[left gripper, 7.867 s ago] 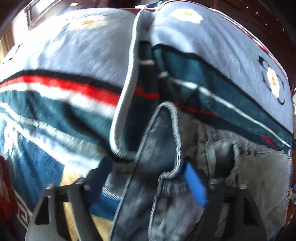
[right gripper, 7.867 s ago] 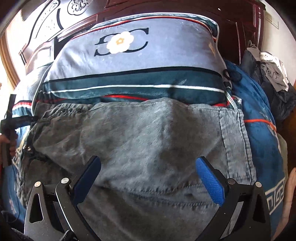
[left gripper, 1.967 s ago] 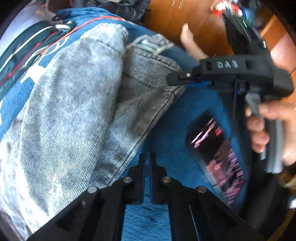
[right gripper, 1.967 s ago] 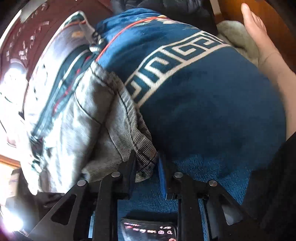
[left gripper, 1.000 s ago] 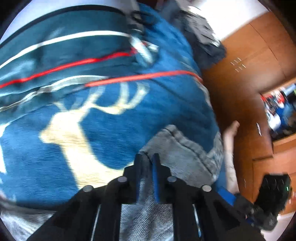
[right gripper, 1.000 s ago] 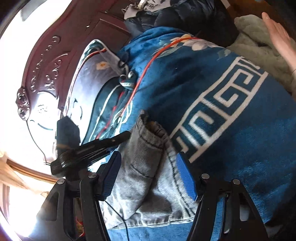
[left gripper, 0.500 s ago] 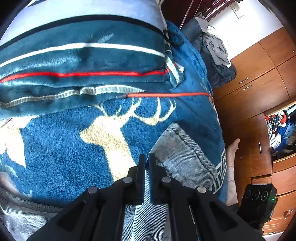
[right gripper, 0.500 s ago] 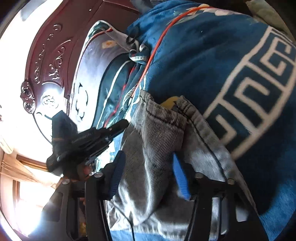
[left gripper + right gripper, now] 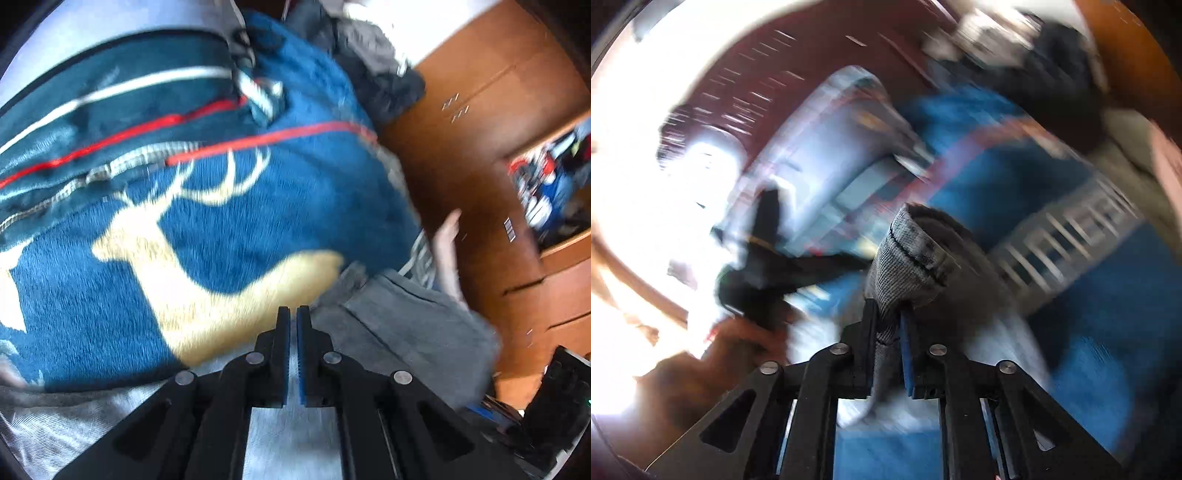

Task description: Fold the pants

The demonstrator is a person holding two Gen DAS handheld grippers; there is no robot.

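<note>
The grey jeans lie on a blue deer-pattern blanket on the bed. In the left wrist view my left gripper is shut, its jaws nearly touching, with grey denim under and beside it; whether it pinches cloth I cannot tell. In the blurred right wrist view my right gripper is shut on a hem of the jeans, which stands up in a fold between the jaws. The left gripper's black body shows to the left there.
A striped pillow lies at the bed's head, before a dark carved headboard. A pile of dark clothes sits at the far corner. Wooden wardrobe doors stand to the right. A bare foot is by the bed's edge.
My right gripper has shut on the jeans hem and lifted it; the view swings fast and blurs. My left gripper stays shut and has shifted along the blanket, the jeans now further right.
</note>
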